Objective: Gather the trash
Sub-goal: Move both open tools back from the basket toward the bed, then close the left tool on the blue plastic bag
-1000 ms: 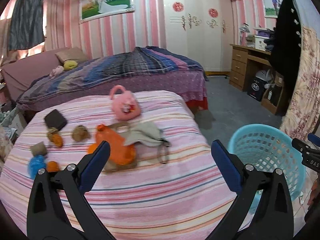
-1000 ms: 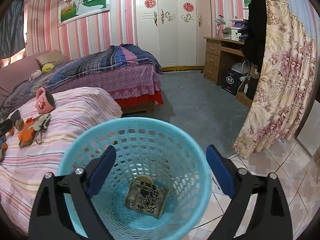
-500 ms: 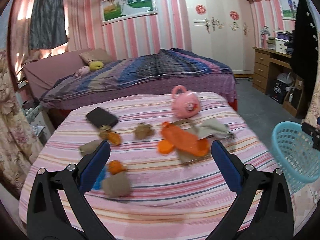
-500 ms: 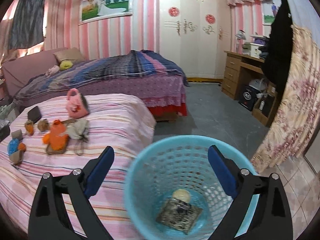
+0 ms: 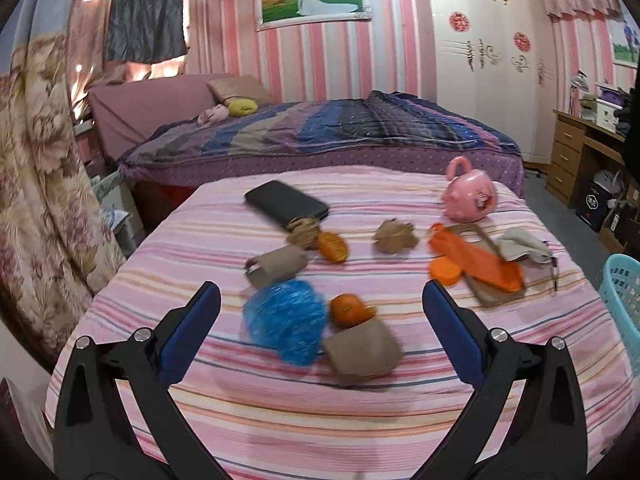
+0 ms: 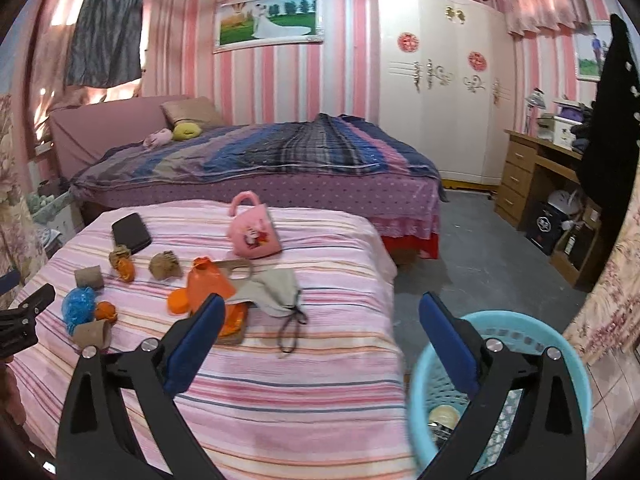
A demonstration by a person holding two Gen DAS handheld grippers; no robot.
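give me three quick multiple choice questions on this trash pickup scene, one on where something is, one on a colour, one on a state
1. Where is the basket?
A. on the striped bed
B. on the floor beside the striped bed
C. on the desk

2. What colour is the crumpled ball nearest the left gripper?
A. blue
B. green
C. white

3. How is the right gripper?
A. shut on a tube
B. shut, empty
C. open, empty

Answers:
1 B, it stands off the striped bed's right edge, on the floor.
2 A, the ball is bright blue.
3 C, its jaws stand wide apart with nothing between them.
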